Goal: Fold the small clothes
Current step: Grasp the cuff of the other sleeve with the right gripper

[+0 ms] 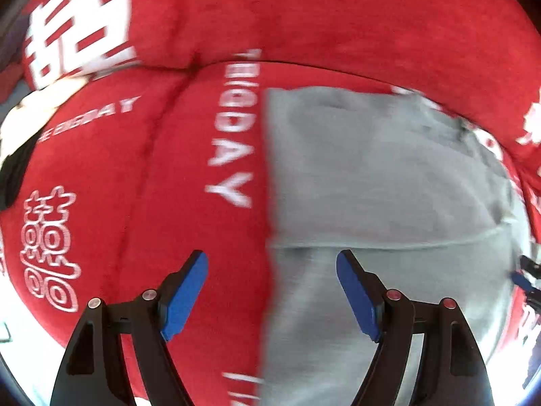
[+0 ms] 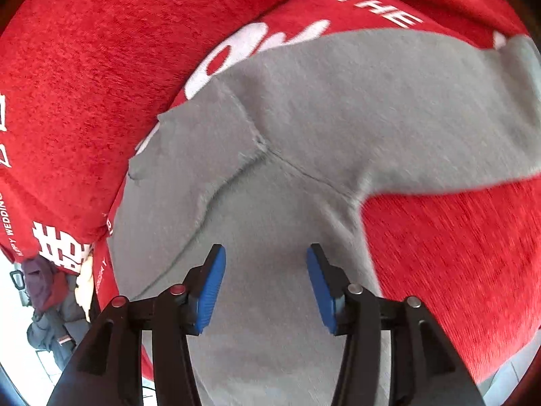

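A small grey garment lies flat on a red cover with white lettering. In the left wrist view its straight left edge runs down the middle, and my left gripper hovers over that edge, open, nothing between its blue pads. In the right wrist view the grey garment shows a seam and a sleeve stretching to the right. My right gripper stands open above the grey cloth, its blue pads apart and clear of the fabric.
The red cover spreads over a cushioned seat and its backrest. A pile of dark clothes lies at the lower left of the right wrist view. The other gripper shows at the right edge of the left wrist view.
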The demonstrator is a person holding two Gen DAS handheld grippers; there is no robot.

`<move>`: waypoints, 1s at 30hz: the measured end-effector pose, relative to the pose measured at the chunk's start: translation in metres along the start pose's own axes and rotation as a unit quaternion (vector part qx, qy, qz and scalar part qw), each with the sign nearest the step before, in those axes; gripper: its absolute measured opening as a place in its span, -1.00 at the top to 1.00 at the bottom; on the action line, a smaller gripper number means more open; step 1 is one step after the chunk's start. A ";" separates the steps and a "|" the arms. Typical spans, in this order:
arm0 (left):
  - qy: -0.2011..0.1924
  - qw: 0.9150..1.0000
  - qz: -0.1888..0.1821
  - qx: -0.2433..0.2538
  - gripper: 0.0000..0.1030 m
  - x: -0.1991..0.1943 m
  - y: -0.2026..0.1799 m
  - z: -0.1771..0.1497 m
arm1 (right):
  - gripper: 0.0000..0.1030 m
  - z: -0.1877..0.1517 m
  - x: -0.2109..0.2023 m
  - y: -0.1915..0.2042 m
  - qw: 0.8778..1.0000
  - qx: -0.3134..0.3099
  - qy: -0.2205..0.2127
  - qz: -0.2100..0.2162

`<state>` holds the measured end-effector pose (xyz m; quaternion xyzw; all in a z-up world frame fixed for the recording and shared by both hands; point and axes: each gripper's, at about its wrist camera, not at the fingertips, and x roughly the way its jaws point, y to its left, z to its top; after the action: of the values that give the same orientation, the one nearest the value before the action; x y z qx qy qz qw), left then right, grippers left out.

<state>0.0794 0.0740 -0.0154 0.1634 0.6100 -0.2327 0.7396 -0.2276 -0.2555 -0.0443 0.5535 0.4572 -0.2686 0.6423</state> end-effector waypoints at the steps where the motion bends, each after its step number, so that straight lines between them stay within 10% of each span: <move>1: 0.003 1.000 -0.009 0.008 -0.53 -0.002 -0.014 -0.001 | -0.05 -0.002 -0.002 -0.003 1.000 0.006 0.003 -0.002; 12: 0.034 0.993 -0.079 0.080 -0.53 0.009 -0.162 -0.015 | -0.05 -0.002 -0.033 -0.059 0.998 0.054 -0.003 0.010; 30: 0.009 0.990 -0.061 0.127 -0.53 0.054 -0.303 0.035 | -0.06 0.036 -0.111 -0.219 0.971 0.210 -0.110 0.023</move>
<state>-0.0483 -0.2060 -0.0489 0.2206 0.5913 -0.3516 0.6915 -0.4517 -0.3613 -0.0492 0.6535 0.3045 -0.4027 0.5639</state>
